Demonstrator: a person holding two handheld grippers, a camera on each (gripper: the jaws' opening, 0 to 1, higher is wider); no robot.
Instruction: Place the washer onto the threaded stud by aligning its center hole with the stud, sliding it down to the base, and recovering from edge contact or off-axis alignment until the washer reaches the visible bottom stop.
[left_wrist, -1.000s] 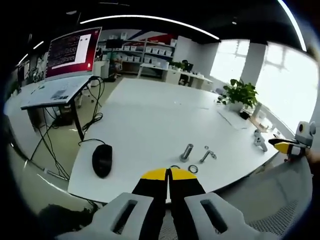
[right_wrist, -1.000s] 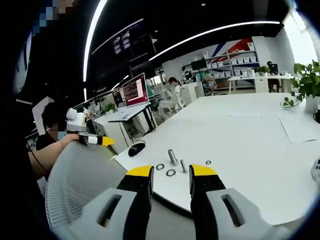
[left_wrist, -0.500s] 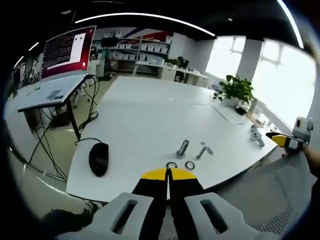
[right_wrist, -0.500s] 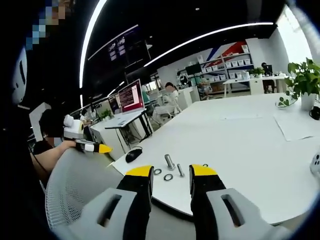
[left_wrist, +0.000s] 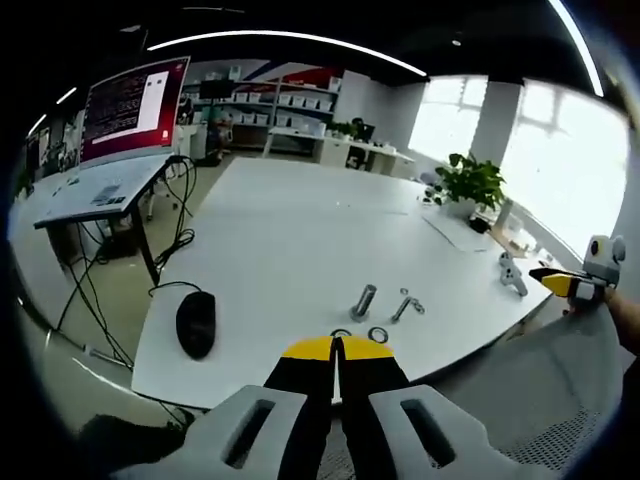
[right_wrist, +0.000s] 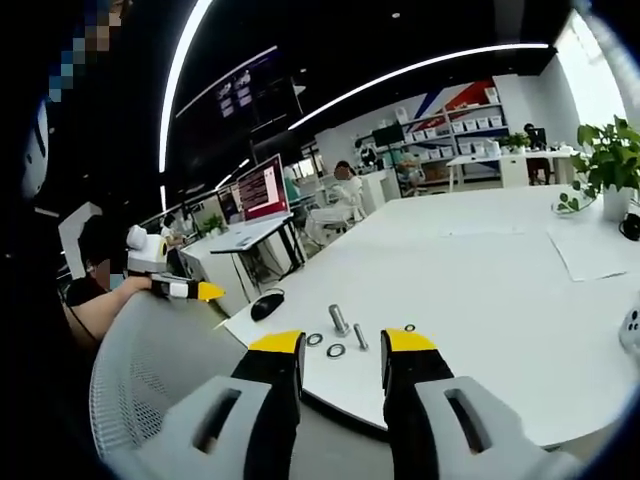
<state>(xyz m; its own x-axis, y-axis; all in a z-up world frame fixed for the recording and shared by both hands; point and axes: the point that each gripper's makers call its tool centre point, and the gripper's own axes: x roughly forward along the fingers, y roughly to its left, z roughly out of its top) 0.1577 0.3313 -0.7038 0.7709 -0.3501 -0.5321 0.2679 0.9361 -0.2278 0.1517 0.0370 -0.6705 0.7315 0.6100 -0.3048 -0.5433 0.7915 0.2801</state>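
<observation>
Step in hand: approach, nothing picked up yet. Left claw (left_wrist: 337, 349) clenched, jaws together and empty; right claw (right_wrist: 340, 342) released, jaws apart with nothing between them. Both hang off the near edge of the white surface (right_wrist: 500, 270), over a mesh chair back (right_wrist: 150, 370).

Two washers (right_wrist: 335, 351) lie flat near that edge. The stud (right_wrist: 339, 319) stands upright just behind them, with a second bolt (right_wrist: 360, 336) lying beside it.

Next move, as judged: bring the right claw forward and down over one washer and close on its rim.
</observation>
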